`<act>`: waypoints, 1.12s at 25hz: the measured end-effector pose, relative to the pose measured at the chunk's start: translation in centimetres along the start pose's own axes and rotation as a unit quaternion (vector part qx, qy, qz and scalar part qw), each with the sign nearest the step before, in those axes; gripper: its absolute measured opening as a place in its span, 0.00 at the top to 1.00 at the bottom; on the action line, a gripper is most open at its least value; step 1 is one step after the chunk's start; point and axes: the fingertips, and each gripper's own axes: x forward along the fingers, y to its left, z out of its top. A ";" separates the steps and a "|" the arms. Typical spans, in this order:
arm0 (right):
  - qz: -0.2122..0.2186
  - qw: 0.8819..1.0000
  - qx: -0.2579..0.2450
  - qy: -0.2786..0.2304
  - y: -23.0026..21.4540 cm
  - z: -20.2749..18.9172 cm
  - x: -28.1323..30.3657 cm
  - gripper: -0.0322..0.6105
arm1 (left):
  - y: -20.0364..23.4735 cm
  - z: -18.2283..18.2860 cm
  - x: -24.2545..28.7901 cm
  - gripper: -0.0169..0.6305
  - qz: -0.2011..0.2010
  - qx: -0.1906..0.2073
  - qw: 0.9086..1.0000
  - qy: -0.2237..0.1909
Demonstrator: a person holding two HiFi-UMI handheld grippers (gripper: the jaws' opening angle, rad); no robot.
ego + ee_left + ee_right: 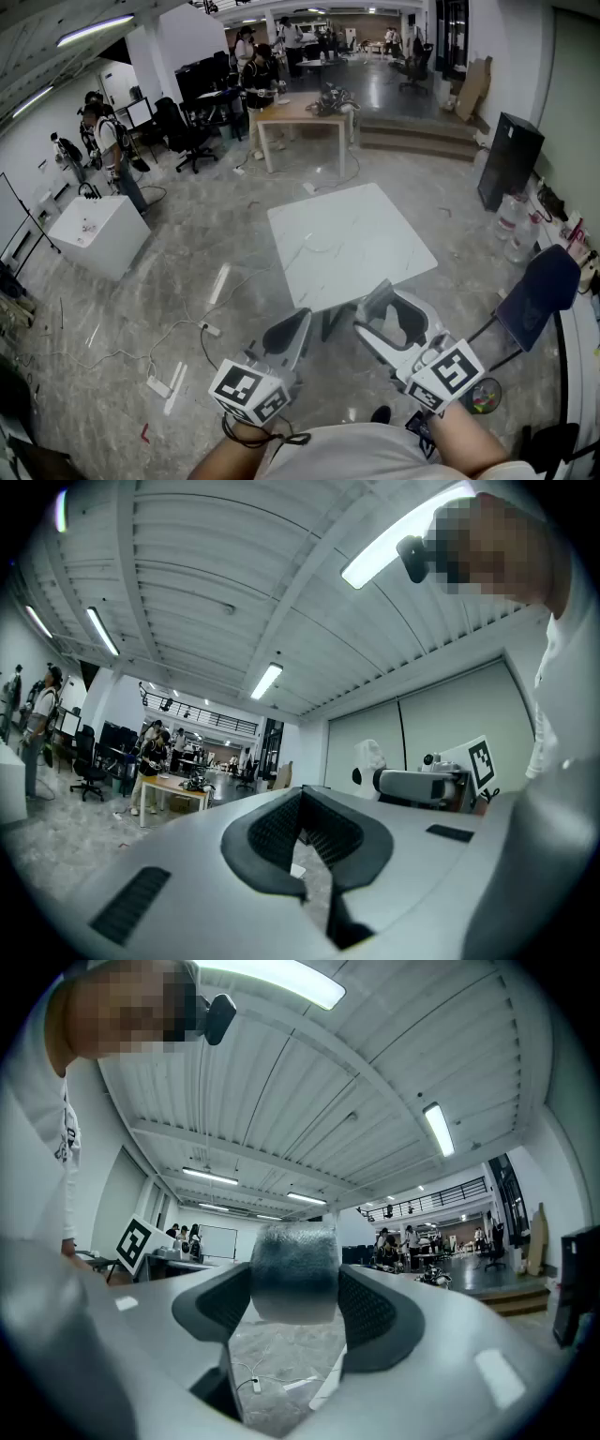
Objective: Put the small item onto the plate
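- The table (347,246) is white with faint grey veins.
- The floor (216,225) is glossy grey with a marbled pattern.
- The left gripper (291,333) and right gripper (398,317) are pale grey, and their ribbed pads (375,1309) are black.
- Each marker cube (249,392) shows black square patterns on white.
- The small item (293,1274) is dark grey on top, fading to pale grey below.
- The chair (539,286) is dark blue.
- The box (98,234) is white.
- The far desk (300,112) is light tan wood.
- The cabinet (511,159) is black.
- The shirt (347,455) is white.
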 end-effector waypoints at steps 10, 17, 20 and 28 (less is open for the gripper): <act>-0.002 1.000 0.002 0.008 0.0 -0.7 1.1 0.50 | 1.3 -0.2 -0.2 0.97 0.001 -0.004 1.000 -0.003; -0.006 1.000 -0.003 0.009 0.2 -0.9 1.7 0.50 | 2.5 -1.0 -0.7 0.97 0.003 -0.013 1.000 -0.004; -0.008 1.000 0.000 0.010 0.1 -0.7 2.8 0.51 | 3.7 -0.5 -0.7 0.97 0.008 -0.015 1.000 -0.001; -0.002 1.000 0.008 0.014 -3.8 -2.1 3.9 0.51 | 5.0 -1.8 2.6 0.97 0.021 -0.018 1.000 0.005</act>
